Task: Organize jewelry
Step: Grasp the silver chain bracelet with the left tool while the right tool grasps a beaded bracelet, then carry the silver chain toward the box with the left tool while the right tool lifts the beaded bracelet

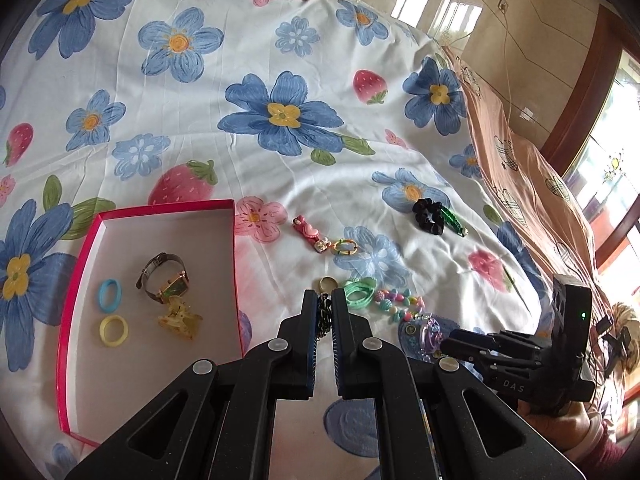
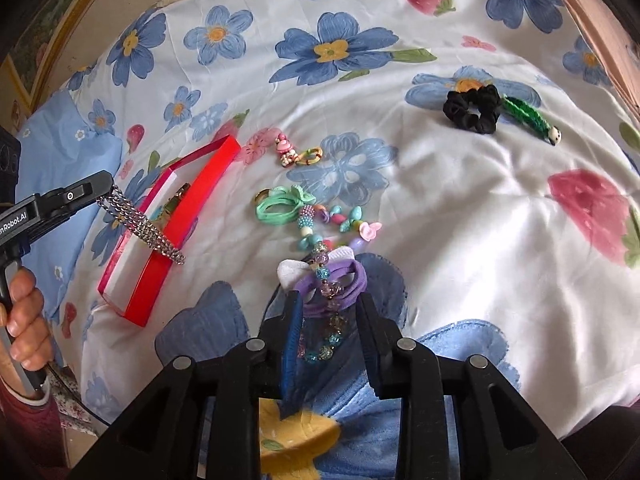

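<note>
Left gripper (image 2: 106, 196) is clamped on a dangling chain (image 2: 144, 228) right over the red box (image 2: 160, 276); it could snag the rim. Right gripper (image 2: 330, 304) sits partly open around the purple band (image 2: 352, 280), could grab the beads (image 2: 320, 344) too.

Daylight, bright, soft. Source: window (image 1: 612, 120) at right edge of left view, blown out. Glare patches on wall (image 1: 440, 12). Shadows on sheet (image 1: 240, 60) faint. Fisheye bending strong, black vignette in corners. Near fingers (image 2: 290, 360) slightly soft; centre sharp.
</note>
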`<move>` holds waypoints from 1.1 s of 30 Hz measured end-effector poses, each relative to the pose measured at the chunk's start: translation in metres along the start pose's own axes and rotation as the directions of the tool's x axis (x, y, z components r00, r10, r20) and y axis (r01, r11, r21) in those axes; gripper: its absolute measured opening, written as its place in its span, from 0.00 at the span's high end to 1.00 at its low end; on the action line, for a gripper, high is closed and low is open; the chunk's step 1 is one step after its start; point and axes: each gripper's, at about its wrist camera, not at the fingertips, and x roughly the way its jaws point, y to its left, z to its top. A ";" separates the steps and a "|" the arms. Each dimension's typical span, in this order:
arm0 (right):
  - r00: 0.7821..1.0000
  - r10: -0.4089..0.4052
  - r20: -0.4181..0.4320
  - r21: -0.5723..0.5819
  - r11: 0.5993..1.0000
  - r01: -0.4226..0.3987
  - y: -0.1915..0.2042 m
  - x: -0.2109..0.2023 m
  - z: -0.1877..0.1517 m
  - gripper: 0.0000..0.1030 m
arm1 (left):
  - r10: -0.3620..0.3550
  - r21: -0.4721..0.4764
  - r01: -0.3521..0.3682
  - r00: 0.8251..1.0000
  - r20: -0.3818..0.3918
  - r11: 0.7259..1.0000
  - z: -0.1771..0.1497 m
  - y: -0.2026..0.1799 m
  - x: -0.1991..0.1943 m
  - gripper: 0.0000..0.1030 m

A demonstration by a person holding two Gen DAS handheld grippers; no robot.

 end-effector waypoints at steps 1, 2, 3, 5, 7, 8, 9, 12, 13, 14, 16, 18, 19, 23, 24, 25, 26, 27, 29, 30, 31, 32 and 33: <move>1.000 -0.001 0.003 -0.008 1.000 0.001 0.002 0.000 0.001 0.71 | 0.002 -0.002 -0.002 1.000 0.002 1.000 0.000 0.000 -0.001 0.95; 1.000 -0.008 0.003 -0.021 1.000 0.008 0.005 0.002 0.002 0.71 | 0.002 -0.004 -0.002 1.000 0.003 1.000 -0.001 0.001 -0.002 0.95; 1.000 -0.019 -0.003 -0.036 0.999 0.018 0.007 0.004 0.002 0.73 | 0.001 -0.006 -0.001 1.000 0.003 1.000 -0.002 0.002 -0.003 0.95; 1.000 -0.027 -0.010 -0.048 0.999 0.026 0.011 0.009 0.001 0.77 | 0.002 -0.009 -0.002 1.000 0.004 1.000 -0.003 0.003 -0.006 0.95; 0.999 -0.037 -0.018 -0.056 0.998 0.036 0.012 0.014 0.001 0.83 | 0.004 -0.008 -0.004 1.000 0.005 1.000 -0.004 0.003 -0.008 0.95; 0.999 -0.043 -0.014 -0.057 0.997 0.042 0.012 0.014 0.001 0.89 | 0.005 -0.010 -0.005 1.000 0.007 1.000 -0.004 0.004 -0.010 0.95; 0.999 -0.046 -0.004 -0.058 0.997 0.046 0.013 0.012 0.001 1.00 | 0.007 -0.011 -0.007 1.000 0.009 1.000 -0.005 0.005 -0.011 0.95; 0.999 -0.022 0.040 -0.064 0.998 0.025 0.018 -0.001 0.005 1.00 | 0.010 -0.017 -0.010 1.000 0.018 1.000 -0.005 0.008 -0.017 0.95; 0.998 -0.017 0.054 -0.072 0.997 0.021 0.021 -0.006 0.008 1.00 | 0.012 -0.020 -0.012 1.000 0.023 1.000 -0.005 0.010 -0.019 0.95; 0.998 -0.007 0.068 -0.079 0.997 0.012 0.025 -0.011 0.011 1.00 | 0.014 -0.023 -0.014 1.000 0.027 1.000 -0.005 0.011 -0.021 0.95; 0.996 0.000 0.091 -0.098 0.995 0.009 0.033 -0.019 0.018 1.00 | 0.016 -0.026 -0.015 0.999 0.034 1.000 -0.006 0.014 -0.026 0.95; 0.995 -0.006 0.104 -0.113 0.993 0.018 0.037 -0.021 0.026 1.00 | 0.016 -0.033 -0.015 0.999 0.040 0.999 -0.008 0.017 -0.030 0.95; 0.995 -0.008 0.095 -0.117 0.993 0.020 0.038 -0.018 0.028 0.95 | 0.016 -0.038 -0.014 0.999 0.042 0.999 -0.009 0.019 -0.031 0.95; 0.998 -0.053 0.037 -0.108 0.993 0.057 0.032 -0.001 0.025 0.72 | 0.021 -0.044 -0.019 0.999 0.040 0.999 -0.013 0.024 -0.035 0.95; 0.997 -0.070 0.021 -0.110 0.991 0.071 0.030 0.005 0.021 0.72 | 0.021 -0.046 -0.020 0.999 0.038 0.999 -0.014 0.025 -0.035 0.95; 0.997 -0.074 0.009 -0.107 0.991 0.074 0.028 0.009 0.018 0.72 | 0.022 -0.049 -0.021 0.999 0.035 0.999 -0.015 0.026 -0.035 0.95; 0.997 -0.074 -0.010 -0.098 0.993 0.072 0.025 0.014 0.015 0.72 | 0.023 -0.050 -0.021 0.999 0.032 0.999 -0.014 0.027 -0.034 0.95; 0.996 -0.081 -0.028 -0.093 0.993 0.078 0.023 0.020 0.012 0.73 | 0.024 -0.052 -0.022 0.999 0.030 0.998 -0.014 0.028 -0.034 0.95; 0.995 -0.094 -0.045 -0.088 0.992 0.090 0.020 0.027 0.007 0.77 | 0.023 -0.053 -0.022 0.999 0.027 0.998 -0.014 0.029 -0.034 0.95; 0.995 -0.092 -0.042 -0.083 0.993 0.089 0.019 0.028 0.006 0.88 | 0.026 -0.052 -0.024 0.999 0.028 0.998 -0.014 0.030 -0.034 0.95; 0.996 -0.085 -0.031 -0.079 0.993 0.082 0.019 0.026 0.006 0.93 | 0.027 -0.053 -0.026 0.999 0.028 0.998 -0.014 0.031 -0.035 0.95; 0.997 -0.081 -0.014 -0.081 0.994 0.080 0.021 0.021 0.008 0.93 | 0.029 -0.055 -0.027 0.999 0.029 0.998 -0.014 0.032 -0.035 0.95; 0.997 -0.074 0.004 -0.085 0.994 0.074 0.023 0.017 0.010 0.93 | 0.029 -0.056 -0.027 0.999 0.031 0.998 -0.013 0.033 -0.036 0.95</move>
